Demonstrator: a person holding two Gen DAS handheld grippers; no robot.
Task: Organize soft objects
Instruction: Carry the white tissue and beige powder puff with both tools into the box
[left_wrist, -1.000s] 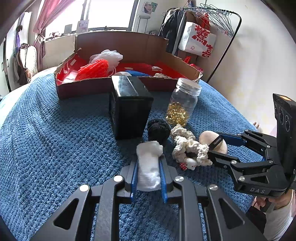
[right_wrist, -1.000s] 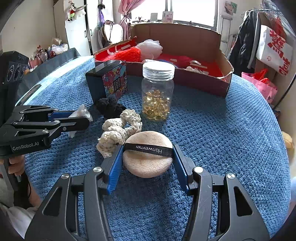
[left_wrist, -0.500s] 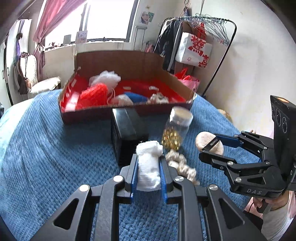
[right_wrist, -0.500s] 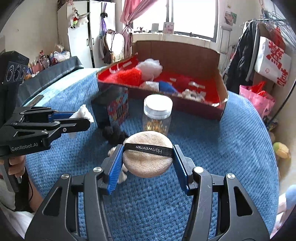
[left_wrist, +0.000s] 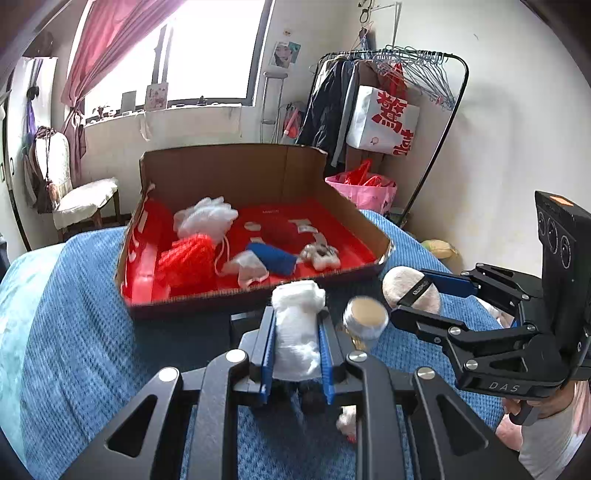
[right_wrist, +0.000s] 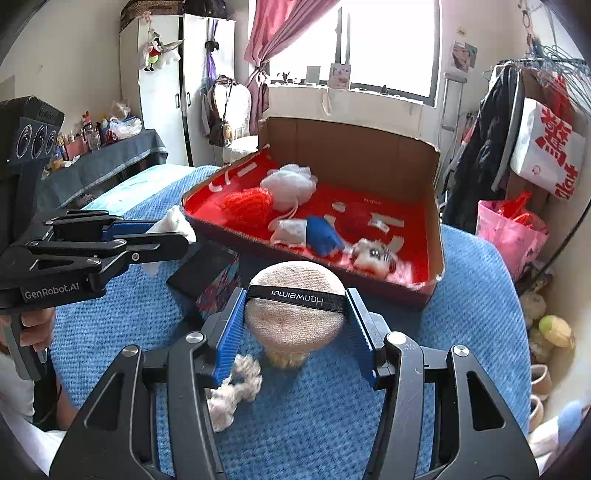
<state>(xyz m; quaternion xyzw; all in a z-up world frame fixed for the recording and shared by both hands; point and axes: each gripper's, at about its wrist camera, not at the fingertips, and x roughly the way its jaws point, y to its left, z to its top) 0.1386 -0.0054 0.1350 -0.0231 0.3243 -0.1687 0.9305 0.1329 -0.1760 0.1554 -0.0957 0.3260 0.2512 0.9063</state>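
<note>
1. The blue knitted blanket (right_wrist: 461, 295) carries everything; it fills the lower part of both wrist views.
2. The cardboard box (left_wrist: 229, 173) with a red inner floor sits at the blanket's far edge, its tall back flap upright; inside lie a white mesh pouf (left_wrist: 205, 219) at the back left, a red mesh pouf (left_wrist: 192, 258) just in front of it, a blue soft item (left_wrist: 273, 256) near the middle, and a small white plush (right_wrist: 373, 254) toward the front right corner.
3. The dark rectangular box (right_wrist: 207, 271) stands on the blanket just before the cardboard box's front wall, toward the left.
4. The right gripper (right_wrist: 295, 314) is raised above the blanket, near the front wall of the cardboard box; its jaws press on both sides of the beige powder puff (right_wrist: 295, 317), whose black band faces the camera.
5. The left gripper (left_wrist: 297, 332) is also raised above the blanket, short of the cardboard box's front wall; its jaws are narrow, clamped on a white cloth wad (left_wrist: 297, 328).
6. The lidded jar (left_wrist: 365, 321) stands on the blanket between the two grippers; in the right wrist view it is mostly hidden behind the puff.
7. A cream scrunchie (right_wrist: 232, 391) lies on the blanket below the right gripper's left finger.
</note>
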